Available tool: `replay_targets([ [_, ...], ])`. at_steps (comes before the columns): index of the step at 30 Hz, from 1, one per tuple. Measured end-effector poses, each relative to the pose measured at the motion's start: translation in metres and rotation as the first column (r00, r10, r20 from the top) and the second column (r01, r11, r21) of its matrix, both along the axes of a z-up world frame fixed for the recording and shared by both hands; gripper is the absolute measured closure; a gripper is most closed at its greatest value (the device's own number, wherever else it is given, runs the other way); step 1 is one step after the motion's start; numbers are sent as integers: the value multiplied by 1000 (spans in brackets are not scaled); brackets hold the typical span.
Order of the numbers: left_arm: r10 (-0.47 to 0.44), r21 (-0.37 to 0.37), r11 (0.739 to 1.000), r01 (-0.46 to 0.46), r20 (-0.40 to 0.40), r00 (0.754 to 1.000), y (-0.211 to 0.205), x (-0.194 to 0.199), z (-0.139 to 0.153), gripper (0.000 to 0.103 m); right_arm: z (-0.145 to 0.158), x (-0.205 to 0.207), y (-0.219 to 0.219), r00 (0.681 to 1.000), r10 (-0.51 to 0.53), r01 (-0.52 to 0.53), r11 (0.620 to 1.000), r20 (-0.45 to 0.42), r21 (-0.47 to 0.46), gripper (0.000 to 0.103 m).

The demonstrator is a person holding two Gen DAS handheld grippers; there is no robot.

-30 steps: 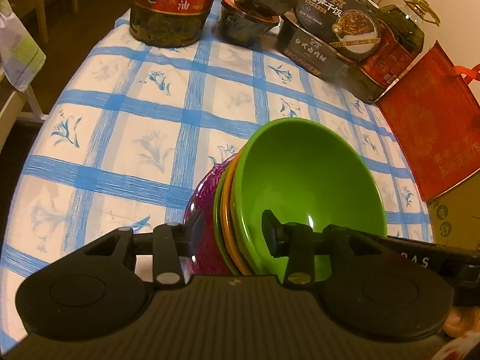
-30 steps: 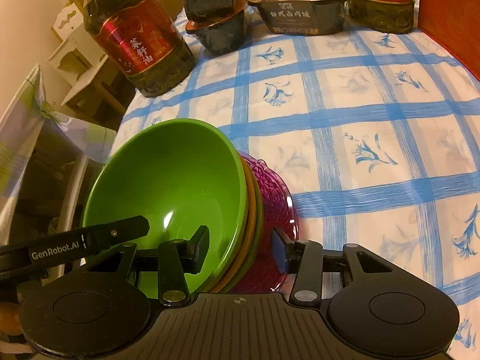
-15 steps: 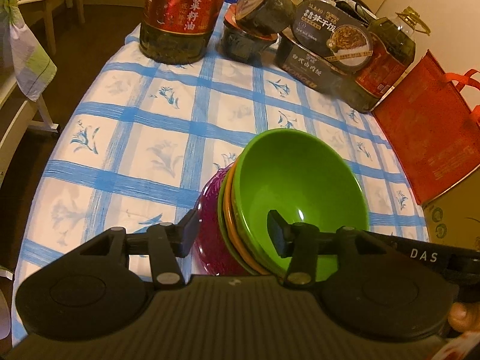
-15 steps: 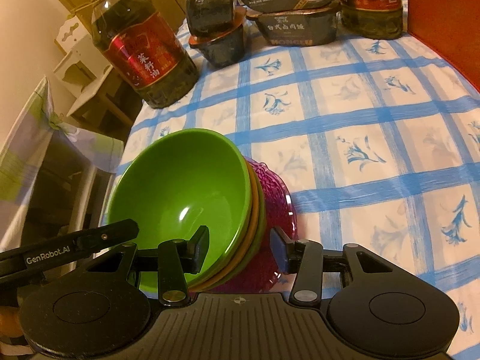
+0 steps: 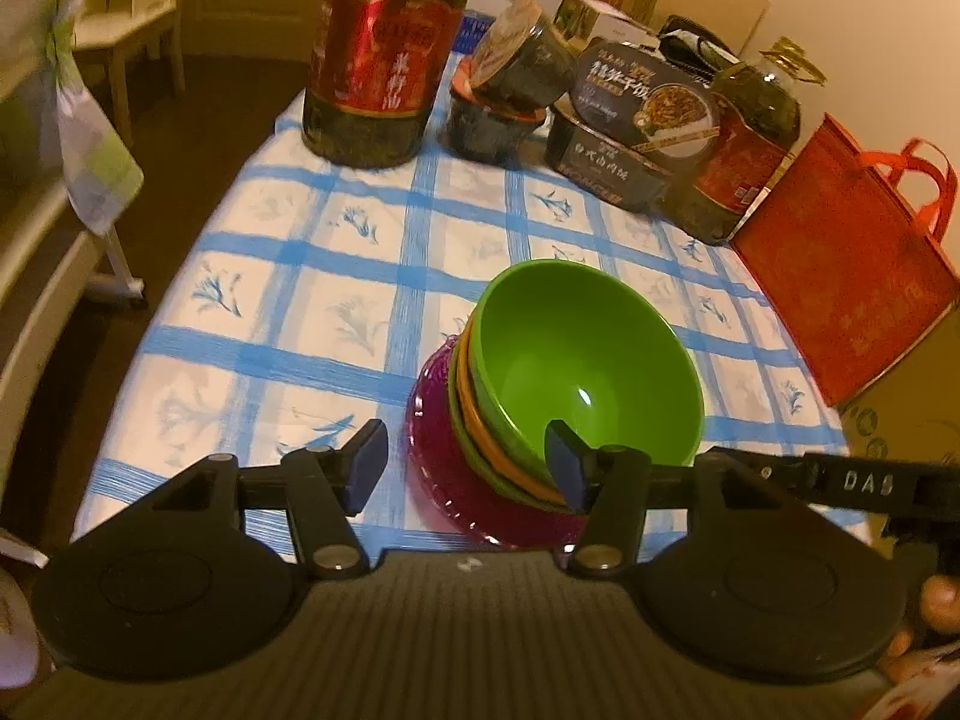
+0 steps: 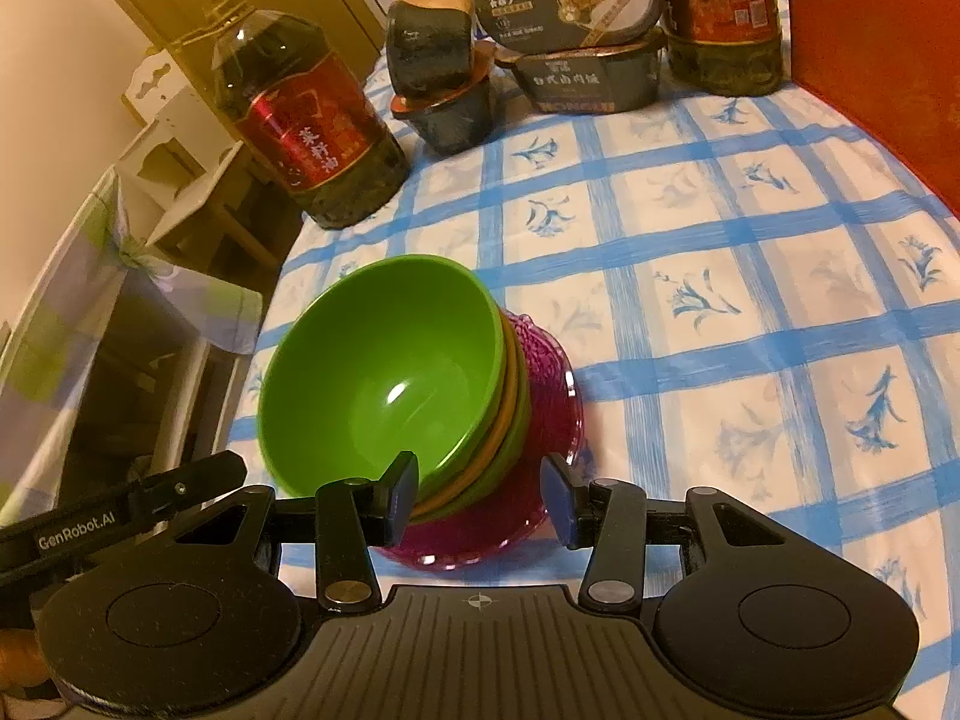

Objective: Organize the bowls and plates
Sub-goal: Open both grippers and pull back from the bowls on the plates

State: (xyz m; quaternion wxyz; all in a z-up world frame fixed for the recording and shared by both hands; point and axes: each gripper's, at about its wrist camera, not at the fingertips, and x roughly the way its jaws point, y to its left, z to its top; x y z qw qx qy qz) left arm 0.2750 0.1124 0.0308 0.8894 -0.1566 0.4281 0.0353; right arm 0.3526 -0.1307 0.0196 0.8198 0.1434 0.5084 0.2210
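Observation:
A stack sits on the blue-checked tablecloth: a green bowl on top, an orange bowl and another green one under it, all on a purple plate. My left gripper hovers just short of the stack, its jaws opening wide, and neither pad touches the dishes. In the right wrist view the same green bowl, orange bowl and purple plate lie beyond my right gripper. It is open, and its fingers are apart from the stack.
At the far end stand a large oil bottle, dark food tubs and a second oil bottle. A red bag and a cardboard box line the right side. A chair with cloth stands off the left edge.
Both grippers have drawn back and upward from the stack, which now looks smaller and farther away. The left jaws have spread wider. The stack has stayed put on the table.

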Motion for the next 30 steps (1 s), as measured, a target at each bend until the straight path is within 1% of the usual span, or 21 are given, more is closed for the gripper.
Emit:
replay_targets([
  [6,-6,18,1000,6,24,1000,-10,-25,2,48,6,-22,-3,1000,9,-9,1000,30,-7,57],
  [9,-6,39,999,4,38,999,-16,-37,2,43,9,-36,-3,998,24,-23,1000,60,-16,57],
  [14,-12,86,996,7,55,998,-29,-62,-1,38,10,-62,0,992,49,-43,998,115,-50,57],
  [18,-3,88,996,-3,62,998,-34,-81,-5,35,8,-83,-1,986,61,-53,997,152,-58,57],
  [22,4,97,995,-10,66,998,-38,-100,-8,32,4,-105,-2,980,71,-55,994,184,-92,57],
  [25,10,94,995,-17,73,997,-40,-113,-11,32,-2,-120,-5,978,71,-50,993,195,-108,52],
  [27,13,100,995,-21,78,997,-42,-121,-11,32,-6,-131,-7,977,75,-52,992,201,-119,46],
  [30,17,113,993,-26,81,997,-45,-133,-12,32,-9,-143,-10,975,75,-48,990,211,-130,45],
])
